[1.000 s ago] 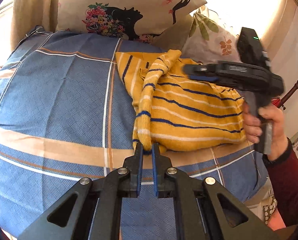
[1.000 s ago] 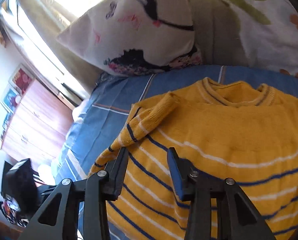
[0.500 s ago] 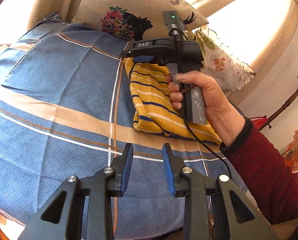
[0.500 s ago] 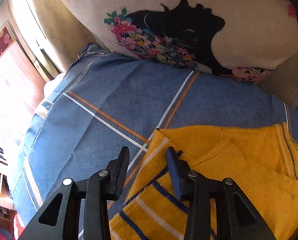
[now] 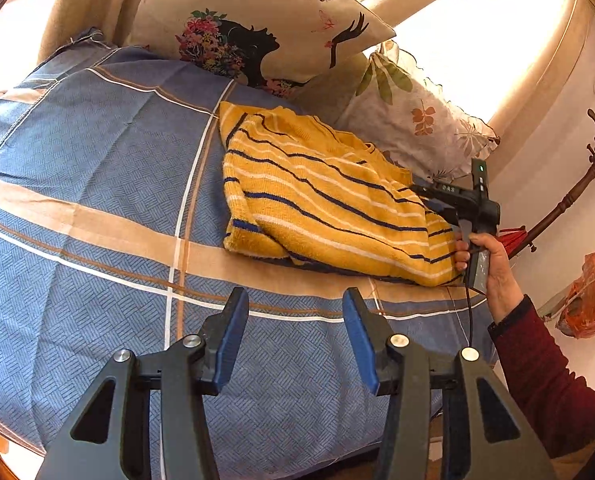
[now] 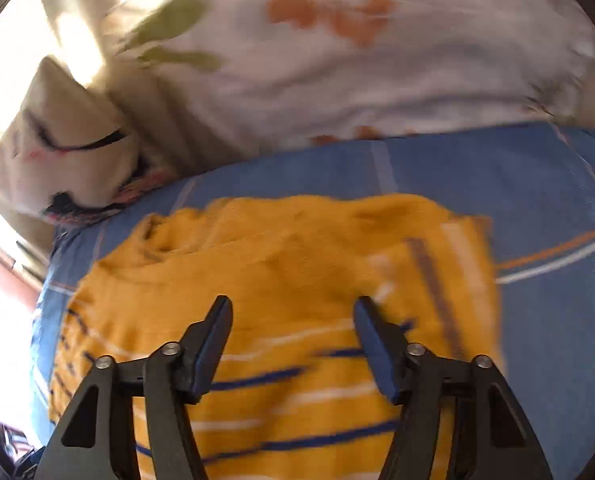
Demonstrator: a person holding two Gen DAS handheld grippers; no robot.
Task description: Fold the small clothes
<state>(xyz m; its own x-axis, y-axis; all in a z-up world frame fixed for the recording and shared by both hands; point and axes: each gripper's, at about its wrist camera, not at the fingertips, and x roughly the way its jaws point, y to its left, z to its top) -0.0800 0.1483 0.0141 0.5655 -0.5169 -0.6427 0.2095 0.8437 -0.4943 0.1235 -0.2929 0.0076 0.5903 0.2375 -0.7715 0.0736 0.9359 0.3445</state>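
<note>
Both grippers' jaws are opening, gripping nothing: left gripper hanging before the folded yellow striped sweater, right gripper above it.

Left wrist view: angled down across the bed, sweater mid-distance. Right wrist view: close above the sweater, facing the pillows. Shared: sweater, pillows, bedcover.

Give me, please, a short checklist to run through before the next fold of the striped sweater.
1. Left gripper free of cloth: ok, jaws opening over the bedsheet, nothing between them.
2. Right gripper free of cloth: ok, jaws opening above the sweater.
3. Sweater lying flat: not ok, its near edge is bunched.
4. Sleeves tucked in: cannot tell.
5. Space around the sweater: ok, the pillows sit behind it.
</note>
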